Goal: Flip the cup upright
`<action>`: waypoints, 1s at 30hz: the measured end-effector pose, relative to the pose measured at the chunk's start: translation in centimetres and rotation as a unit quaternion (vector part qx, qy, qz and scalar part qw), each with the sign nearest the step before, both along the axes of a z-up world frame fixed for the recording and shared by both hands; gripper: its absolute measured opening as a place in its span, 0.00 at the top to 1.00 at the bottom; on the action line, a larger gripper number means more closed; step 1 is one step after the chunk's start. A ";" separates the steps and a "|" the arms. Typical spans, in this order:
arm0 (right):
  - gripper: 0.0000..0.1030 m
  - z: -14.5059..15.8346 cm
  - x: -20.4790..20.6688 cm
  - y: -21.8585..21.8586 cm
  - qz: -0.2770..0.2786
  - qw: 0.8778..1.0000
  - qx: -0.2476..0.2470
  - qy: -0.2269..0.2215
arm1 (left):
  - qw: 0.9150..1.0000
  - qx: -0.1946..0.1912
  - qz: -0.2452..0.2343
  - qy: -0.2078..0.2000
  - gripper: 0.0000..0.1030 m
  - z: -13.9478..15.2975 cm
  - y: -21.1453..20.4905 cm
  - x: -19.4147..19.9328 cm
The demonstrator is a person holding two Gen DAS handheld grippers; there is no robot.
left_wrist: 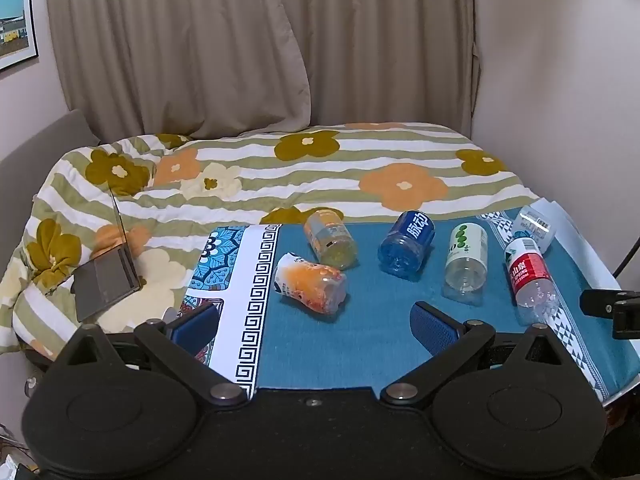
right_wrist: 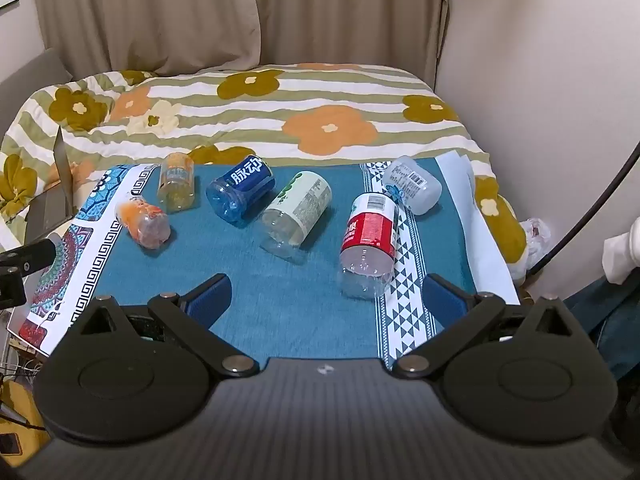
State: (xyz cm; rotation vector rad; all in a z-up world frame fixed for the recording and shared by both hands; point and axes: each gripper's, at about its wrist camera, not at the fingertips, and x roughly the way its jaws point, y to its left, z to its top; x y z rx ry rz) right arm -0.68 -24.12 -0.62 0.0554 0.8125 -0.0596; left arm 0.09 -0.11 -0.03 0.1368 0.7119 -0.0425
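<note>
Beside red-labelled cup (right_wrist: 370, 236), clear cup (right_wrist: 412, 184)

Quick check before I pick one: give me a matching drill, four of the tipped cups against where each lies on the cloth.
Cups:
1. blue cup
2. red-label cup
3. orange cup
4. pale green cup

Places:
A. on the white triangle-pattern band
B. far left, at the key-pattern border
C. middle of the blue cloth, just right of the blue cup
D. between the yellow cup and the pale green cup

Pairs: 1-D, 2-A, 3-B, 4-C
</note>
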 end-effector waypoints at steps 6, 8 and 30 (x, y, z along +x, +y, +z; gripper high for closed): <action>0.00 0.0 -0.3 0.1 -0.002 1.000 -0.003 -0.002 | 1.000 -0.009 -0.001 0.005 0.00 0.3 -0.1 0.6; 0.00 -0.1 -0.3 0.2 0.000 1.000 -0.002 0.001 | 1.000 -0.011 0.000 -0.006 0.00 0.3 0.2 -0.1; 0.00 -0.3 -0.9 0.4 0.000 1.000 -0.002 0.005 | 1.000 -0.015 -0.001 -0.008 0.00 0.4 0.1 -1.0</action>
